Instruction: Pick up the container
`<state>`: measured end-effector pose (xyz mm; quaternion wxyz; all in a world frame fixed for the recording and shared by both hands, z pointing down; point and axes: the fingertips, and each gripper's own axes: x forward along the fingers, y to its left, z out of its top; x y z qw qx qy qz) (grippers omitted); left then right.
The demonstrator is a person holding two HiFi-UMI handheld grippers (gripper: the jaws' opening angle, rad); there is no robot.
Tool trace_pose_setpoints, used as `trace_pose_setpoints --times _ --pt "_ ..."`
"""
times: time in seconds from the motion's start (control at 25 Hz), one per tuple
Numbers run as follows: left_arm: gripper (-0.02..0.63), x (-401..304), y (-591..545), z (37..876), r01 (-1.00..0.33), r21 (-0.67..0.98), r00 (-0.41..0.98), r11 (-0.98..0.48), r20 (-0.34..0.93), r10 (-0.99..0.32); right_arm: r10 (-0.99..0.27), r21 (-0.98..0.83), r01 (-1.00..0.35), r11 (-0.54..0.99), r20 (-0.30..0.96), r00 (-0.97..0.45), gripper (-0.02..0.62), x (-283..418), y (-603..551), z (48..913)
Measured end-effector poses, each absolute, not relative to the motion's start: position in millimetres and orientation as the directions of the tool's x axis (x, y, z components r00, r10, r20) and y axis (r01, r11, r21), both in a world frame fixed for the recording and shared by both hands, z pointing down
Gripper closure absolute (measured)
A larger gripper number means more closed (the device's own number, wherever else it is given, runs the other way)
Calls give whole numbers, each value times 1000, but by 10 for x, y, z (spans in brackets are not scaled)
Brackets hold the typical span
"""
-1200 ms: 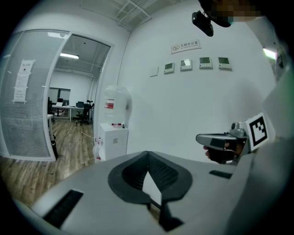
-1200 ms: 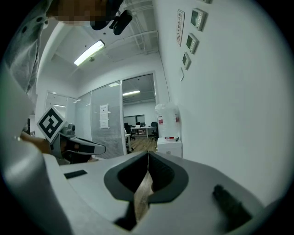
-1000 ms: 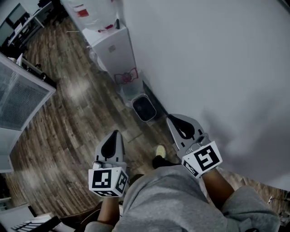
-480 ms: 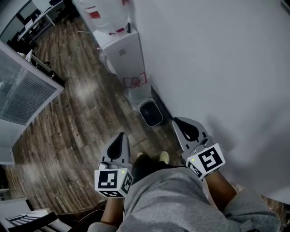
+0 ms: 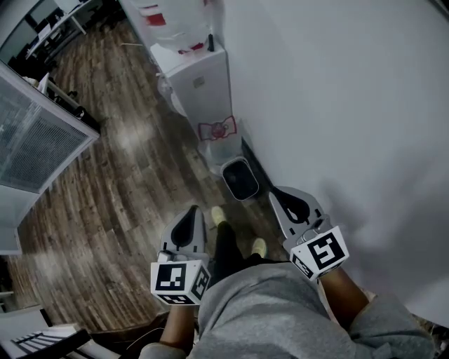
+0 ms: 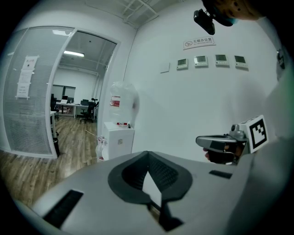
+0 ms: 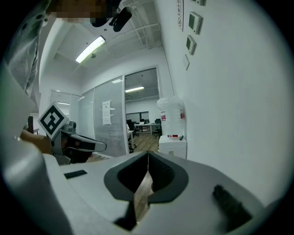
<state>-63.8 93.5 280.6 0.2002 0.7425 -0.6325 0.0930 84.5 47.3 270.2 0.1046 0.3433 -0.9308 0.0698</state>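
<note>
A small dark bin (image 5: 240, 179) with a grey rim stands on the wood floor against the white wall, ahead of both grippers. My left gripper (image 5: 191, 213) is held out in front of the person's body, shut and empty. My right gripper (image 5: 288, 195) is beside it near the wall, jaws also together with nothing in them. In the left gripper view the closed jaws (image 6: 147, 156) point toward the wall and a white water dispenser (image 6: 117, 142). In the right gripper view the closed jaws (image 7: 148, 157) point down the corridor.
The water dispenser (image 5: 203, 84) carries a large bottle (image 5: 172, 17) and a red-and-white holder (image 5: 217, 131) on its side. A glass partition with blinds (image 5: 35, 147) lines the left. The white wall (image 5: 337, 105) is close on the right. The person's shoes (image 5: 218, 215) step between the grippers.
The person has walked forward: the bin and dispenser have come closer and shifted right in the head view, and one foot has stepped ahead. Both grippers stay shut.
</note>
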Motion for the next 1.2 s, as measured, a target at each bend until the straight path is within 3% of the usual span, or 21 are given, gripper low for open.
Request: trace_pose_setpoints --times 1.2 --pt "592 -1523 -792 3123 -953 237 278 -189 433 -857 -680 4 -727 687 359 -640 571 139 -1196 2987"
